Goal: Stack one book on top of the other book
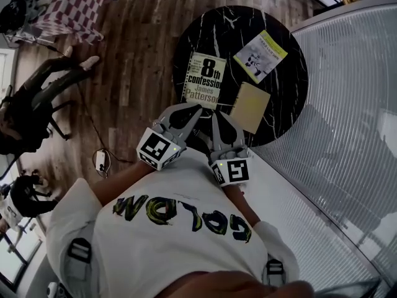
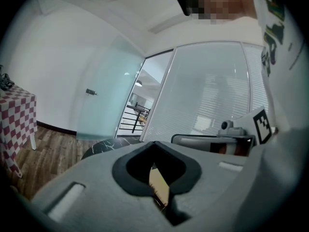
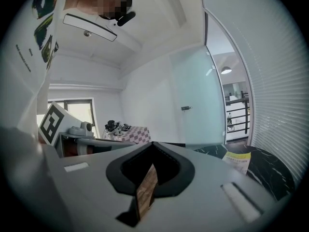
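We open on the round black table, and nothing is stacked yet. Three flat items lie on it, each apart from the others. The Patterson paperback is nearest us at the table's near-left edge. The plain yellow book sits just to its right, and the yellow-green booklet is further back.

The left gripper is clenched on nothing, its tips hovering over the paperback's near edge. The right gripper is just as tightly closed and empty, poised between the paperback and the plain yellow book.

We read this as the approach, before any grasp. Next, we judge, one pair of jaws has to part, slip around the edge of a book lying flat, lift it and set it squarely on another. With three candidates, we cannot tell which pair is meant. A flat book offers little to pinch, so an edge overhanging the table may be the best purchase.

Around us, the ribbed glass wall curves close along the table's right side, cramping any swing that way. The wood floor is to the left, with a checkered table and a dark chair well clear. A small white device on a cable lies on the floor.
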